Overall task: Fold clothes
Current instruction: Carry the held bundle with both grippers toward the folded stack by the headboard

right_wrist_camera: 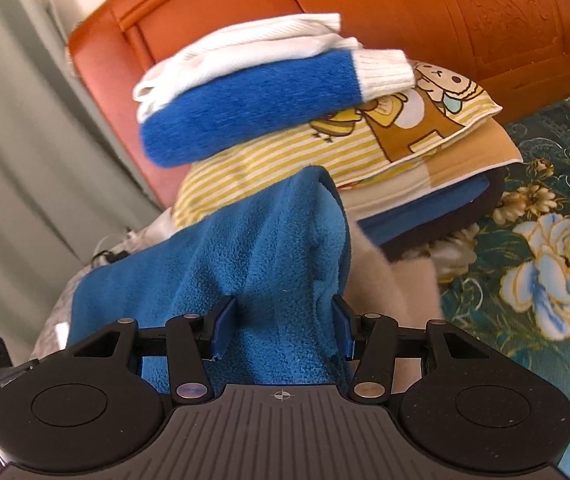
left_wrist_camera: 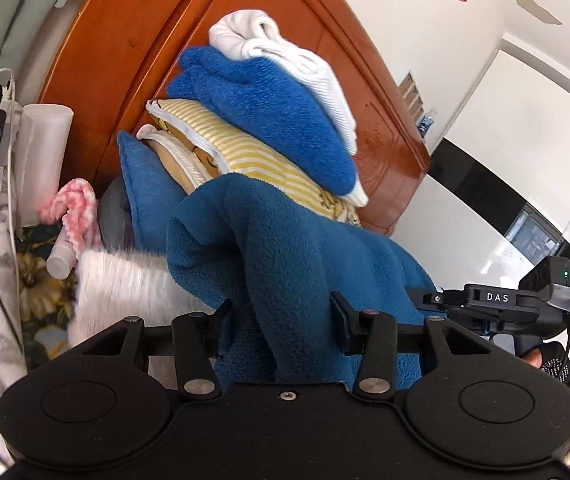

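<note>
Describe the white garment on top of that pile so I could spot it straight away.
Start at the orange wooden headboard. In front of it a yellow striped cartoon pillow carries a folded bright blue towel. The white ribbed garment lies on that towel, the only white piece and the topmost.

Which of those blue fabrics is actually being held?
The teal-blue fleece, bunched between the fingers of both hand-held grippers. The brighter royal-blue towel lies folded on the pillow stack, untouched.

"das" in white on the black right tongs (left_wrist_camera: pixel 497 298) body.
</note>
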Demonstrator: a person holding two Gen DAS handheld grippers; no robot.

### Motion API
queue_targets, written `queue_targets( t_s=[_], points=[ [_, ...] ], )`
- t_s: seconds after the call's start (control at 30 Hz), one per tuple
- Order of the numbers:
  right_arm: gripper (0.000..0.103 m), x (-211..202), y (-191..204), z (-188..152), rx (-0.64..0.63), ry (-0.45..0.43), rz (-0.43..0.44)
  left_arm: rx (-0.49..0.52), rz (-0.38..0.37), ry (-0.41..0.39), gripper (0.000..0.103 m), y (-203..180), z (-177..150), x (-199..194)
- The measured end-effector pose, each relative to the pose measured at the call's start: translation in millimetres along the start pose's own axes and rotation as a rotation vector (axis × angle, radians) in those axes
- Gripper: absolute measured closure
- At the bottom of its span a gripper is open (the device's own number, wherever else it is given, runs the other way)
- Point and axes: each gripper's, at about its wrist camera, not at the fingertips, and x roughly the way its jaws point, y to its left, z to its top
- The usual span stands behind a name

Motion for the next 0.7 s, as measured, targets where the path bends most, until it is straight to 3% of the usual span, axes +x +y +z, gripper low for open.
queue_targets(
  t_s=[0.2, 0.53, 0.7],
  points=[
    [0.056, 23, -13, 2, 0.008, -0.003, -0.014, -0.020, 0.058, 0.000, 0.058, 20, -10, 23],
    [0.046, 62, -35, 6, 0.020, -0.008, -0.037, -0.008, 0.076, -0.016, 0.053, 31, -24, 30],
    [0.045, 53, -30, 8, 0.006, -0.014, -0.052, -0.008, 0.076, -0.027, 0.052, 27, -19, 23]
  ],
)
